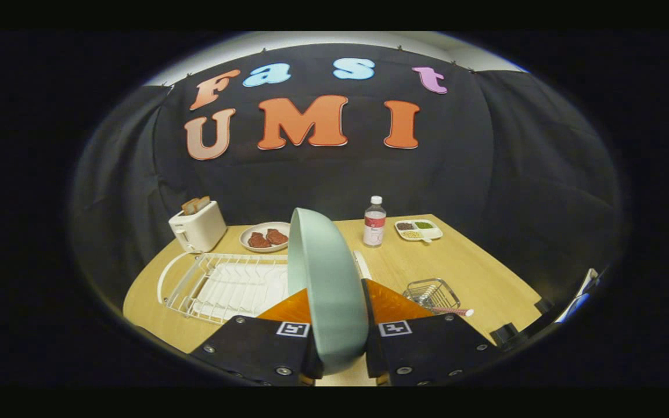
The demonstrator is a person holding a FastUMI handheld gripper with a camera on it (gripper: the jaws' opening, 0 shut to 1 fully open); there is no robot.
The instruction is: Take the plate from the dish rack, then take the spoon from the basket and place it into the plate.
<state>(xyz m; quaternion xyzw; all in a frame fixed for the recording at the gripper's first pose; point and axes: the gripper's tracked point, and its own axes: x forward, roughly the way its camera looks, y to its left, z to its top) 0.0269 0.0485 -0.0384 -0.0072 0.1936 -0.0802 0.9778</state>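
Gripper point(337, 342) clamped on the pale green plate point(326, 290), both fingers pressing its faces; plate stands on edge between them, lifted above the wooden table point(474, 273). White dish rack point(224, 284) sits ahead, left of the fingers. Wire basket point(432, 293) ahead right, pink-handled spoon point(453, 312) sticking out of it. Toaster point(197, 226), meat dish point(263, 237), bottle point(374, 221) beyond.
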